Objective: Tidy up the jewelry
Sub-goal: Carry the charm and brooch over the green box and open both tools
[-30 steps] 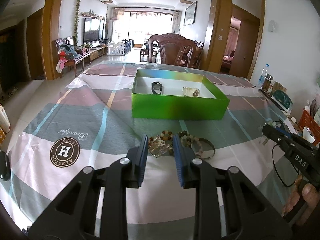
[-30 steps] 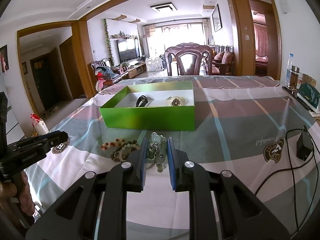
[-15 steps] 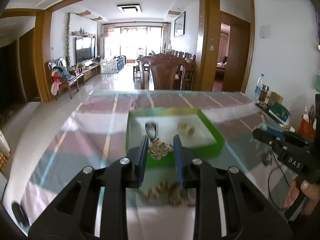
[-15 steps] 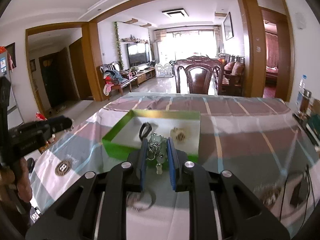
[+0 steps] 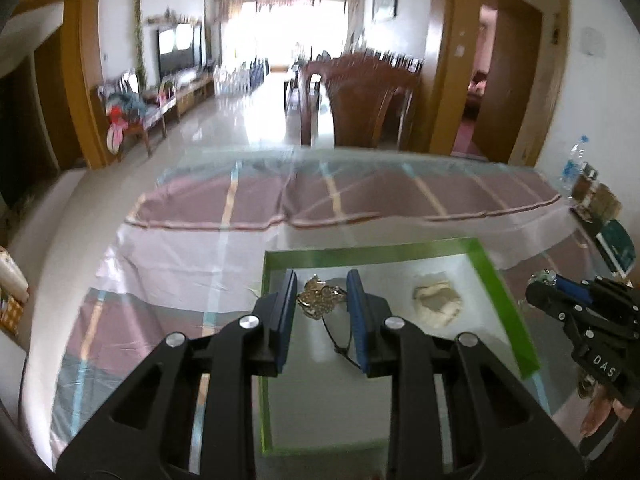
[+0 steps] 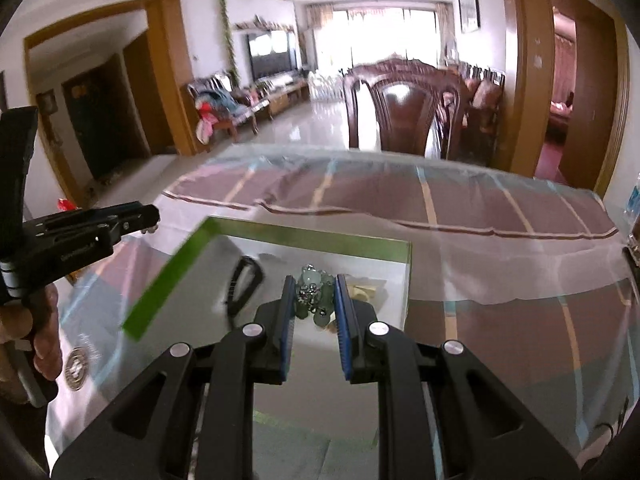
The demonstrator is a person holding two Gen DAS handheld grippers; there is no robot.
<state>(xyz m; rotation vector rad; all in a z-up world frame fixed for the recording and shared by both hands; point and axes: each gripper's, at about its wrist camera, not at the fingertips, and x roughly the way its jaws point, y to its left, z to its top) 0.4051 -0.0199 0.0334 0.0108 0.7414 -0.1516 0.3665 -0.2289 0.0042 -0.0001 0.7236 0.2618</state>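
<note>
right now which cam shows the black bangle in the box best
The right wrist view: the black bangle lies unobstructed on the green box floor. In the left wrist view, the left gripper and its gold piece hide most of it.

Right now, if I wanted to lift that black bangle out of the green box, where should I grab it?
Probably pinch the black bangle across one long side of its loop, coming from above. It seems to lie flat on the green box floor, near the left wall, apart from the cream bracelet.

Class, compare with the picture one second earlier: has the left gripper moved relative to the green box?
Yes. The left gripper, shut on a gold brooch, has moved forward from the tablecloth to above the green box.
</note>
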